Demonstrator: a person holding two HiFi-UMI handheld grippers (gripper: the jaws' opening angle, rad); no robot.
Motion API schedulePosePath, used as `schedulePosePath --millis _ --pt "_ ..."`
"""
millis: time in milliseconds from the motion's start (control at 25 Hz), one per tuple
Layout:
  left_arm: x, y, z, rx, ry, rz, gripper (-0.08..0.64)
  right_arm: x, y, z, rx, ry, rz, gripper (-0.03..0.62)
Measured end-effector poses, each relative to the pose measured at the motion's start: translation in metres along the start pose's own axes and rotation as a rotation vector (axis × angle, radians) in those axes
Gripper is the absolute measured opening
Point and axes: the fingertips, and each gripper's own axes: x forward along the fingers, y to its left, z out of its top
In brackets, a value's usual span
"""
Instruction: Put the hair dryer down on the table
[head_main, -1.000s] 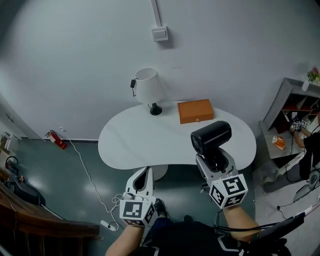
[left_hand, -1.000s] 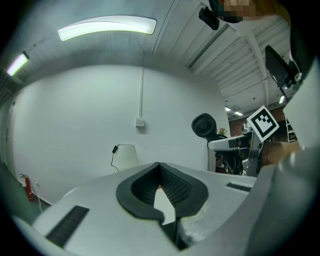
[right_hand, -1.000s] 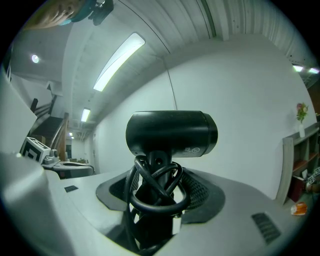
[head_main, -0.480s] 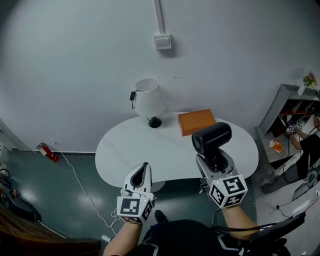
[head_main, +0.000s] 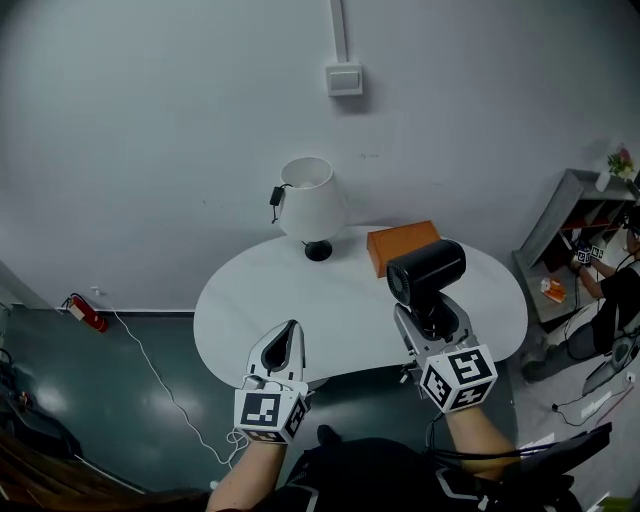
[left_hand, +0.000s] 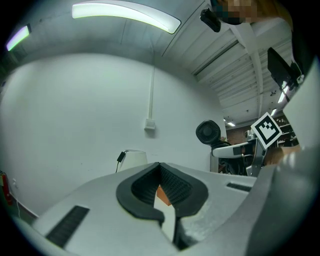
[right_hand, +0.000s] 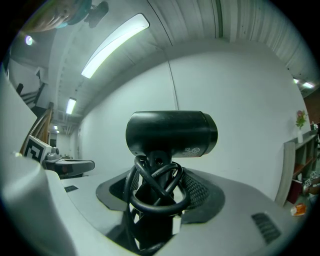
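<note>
Cord loops (right_hand: 155, 192) bunched round the handle could snag when the right claw (head_main: 430, 322), clamped on the hair dryer (head_main: 425, 272), releases over the counter (head_main: 290, 300); left claw (head_main: 285, 348) rests closed, empty.

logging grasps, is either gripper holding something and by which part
The right gripper holds the black hair dryer by its handle, where the cord is looped. The left gripper is shut on nothing.

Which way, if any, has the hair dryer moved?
Yes: the hair dryer went forward over the table; it now overlaps the orange box, clear of it earlier.
</note>
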Motion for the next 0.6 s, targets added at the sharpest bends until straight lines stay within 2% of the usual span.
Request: schedulePosePath --millis 320,600 --pt "0.008 0.046 0.001 -0.020 -0.011 -0.021 0.006 0.037 0.028 -0.001 -0.013 0.024 -0.010 0.273" --pt "0.018 0.065 -0.005 -0.049 -0.004 0.035 0.005 0.069 0.032 0.007 -0.035 0.025 0.045 0.272"
